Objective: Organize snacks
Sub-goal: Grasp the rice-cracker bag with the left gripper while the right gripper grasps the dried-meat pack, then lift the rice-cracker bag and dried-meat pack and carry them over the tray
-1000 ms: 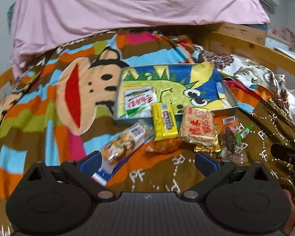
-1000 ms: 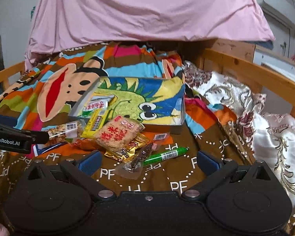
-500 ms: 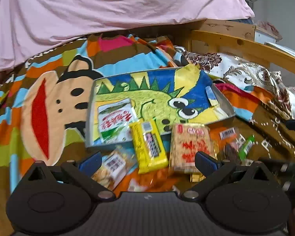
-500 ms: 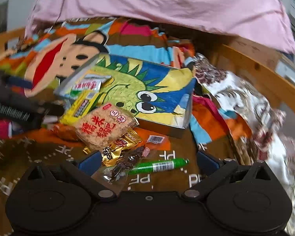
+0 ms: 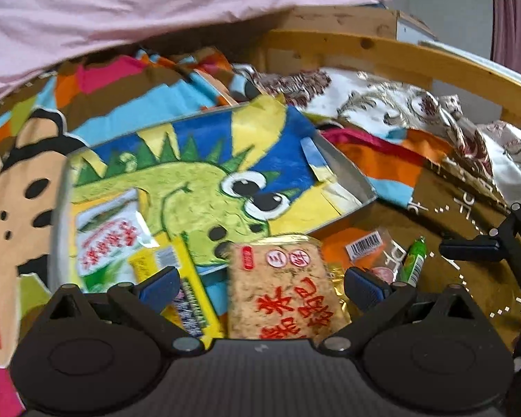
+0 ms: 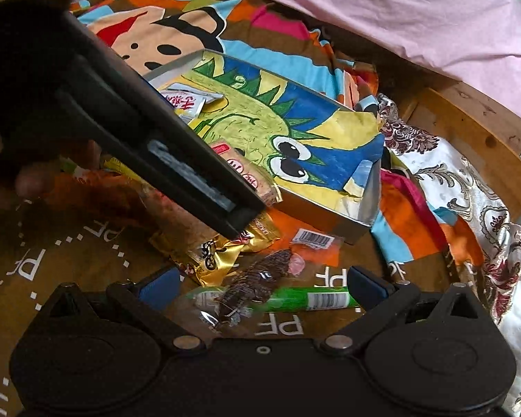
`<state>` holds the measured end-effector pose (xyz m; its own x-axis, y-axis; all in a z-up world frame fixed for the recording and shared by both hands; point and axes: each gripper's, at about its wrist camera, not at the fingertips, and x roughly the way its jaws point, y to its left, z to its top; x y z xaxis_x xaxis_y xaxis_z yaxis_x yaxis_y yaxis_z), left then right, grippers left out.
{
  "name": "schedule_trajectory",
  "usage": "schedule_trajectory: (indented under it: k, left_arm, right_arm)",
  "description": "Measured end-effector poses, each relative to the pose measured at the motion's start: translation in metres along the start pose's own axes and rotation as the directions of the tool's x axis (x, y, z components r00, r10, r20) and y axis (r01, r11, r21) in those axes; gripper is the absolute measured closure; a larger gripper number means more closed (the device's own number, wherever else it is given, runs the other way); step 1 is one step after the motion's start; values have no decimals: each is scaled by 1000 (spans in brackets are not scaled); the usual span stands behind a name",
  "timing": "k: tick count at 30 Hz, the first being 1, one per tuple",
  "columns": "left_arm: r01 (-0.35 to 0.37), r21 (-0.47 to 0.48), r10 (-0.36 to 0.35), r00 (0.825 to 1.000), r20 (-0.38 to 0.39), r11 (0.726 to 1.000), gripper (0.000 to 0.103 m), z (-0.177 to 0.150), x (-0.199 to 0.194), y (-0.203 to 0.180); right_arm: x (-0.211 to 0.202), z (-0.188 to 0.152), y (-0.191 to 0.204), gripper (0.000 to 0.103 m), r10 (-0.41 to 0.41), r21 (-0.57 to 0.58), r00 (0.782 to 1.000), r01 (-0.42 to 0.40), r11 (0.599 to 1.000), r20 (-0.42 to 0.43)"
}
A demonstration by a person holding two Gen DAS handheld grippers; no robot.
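A shallow box (image 5: 344, 173) lined with a dinosaur drawing lies on the bed, with a white-and-green packet (image 5: 107, 239) inside it. My left gripper (image 5: 260, 286) is open, low over a tan rice-cracker packet (image 5: 281, 295) and a yellow packet (image 5: 191, 292) leaning on the box's front edge. My right gripper (image 6: 262, 285) is open too, just above a dark snack in a clear wrapper (image 6: 253, 278) and a green tube (image 6: 295, 300). A gold packet (image 6: 218, 252) lies beside them. The left gripper's body (image 6: 149, 139) crosses the right wrist view and hides part of the cracker packet.
A patterned monkey blanket (image 5: 24, 208) covers the bed, and a pink sheet (image 5: 121, 7) hangs behind. A wooden bed rail (image 5: 399, 59) curves along the right. An orange packet with a barcode label (image 6: 312, 239) sits by the box corner. A hand (image 6: 3, 173) holds the left gripper.
My left gripper has moved forward and right, down over the cracker packet. The right gripper has dropped toward the green tube, and the left gripper's body now fills its upper left view.
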<state>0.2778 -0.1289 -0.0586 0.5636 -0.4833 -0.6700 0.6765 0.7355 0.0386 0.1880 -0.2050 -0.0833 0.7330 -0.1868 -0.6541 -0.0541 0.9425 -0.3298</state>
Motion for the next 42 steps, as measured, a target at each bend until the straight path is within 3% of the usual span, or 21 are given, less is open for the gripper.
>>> schedule_trajectory:
  k: [6,10,13,17,22,24,25,30,36,42]
  left_arm:
    - [-6,54,9,999,-52,999,1,-2,20,-7]
    - [-13,43,16,998,-64,999,1,-4,25,-4]
    - [-17,50,20,998,-63,999,6,-4,24,-4]
    - [16,65,-11,996,-83,998,24,-5,23,-7]
    - [19,-9,-20,995,-97,1000,24,-7,20,-2]
    - [22,-41,-27,993,-113,999,25,-8,17,0]
    - [22,-59,-28,993,-118,998,25,-10,15,2]
    - [25,-110,-40,989,-141,994,25,-18,2,6]
    - [25,-130,-45,988,-151,991,26,-22,3,6]
    - [25,-151,-46,989,-138,988,27,-25,-4,6]
  right_arm:
    - [12,0,8,1,-8,-18,999,8,1000,-31]
    - [20,0,5,1,-12,8,998,13,1000,-56]
    - [23,0,3,13,11,34,998,-9,999,-66]
    - [22,0,1,28,49,44,997,-47,998,-62]
    - [12,0,5,53,74,40,996,-73,997,-42]
    - [10,0,2,57,83,56,996,-81,995,-43]
    - [8,0,0,66,84,71,995,-81,994,-45]
    - [5,-3,-9,66,111,125,993,-105,987,-45]
    - [11,-2,-6,59,136,116,990,-131,985,-36]
    - [2,-4,2,68,100,44,995,-100,994,-17]
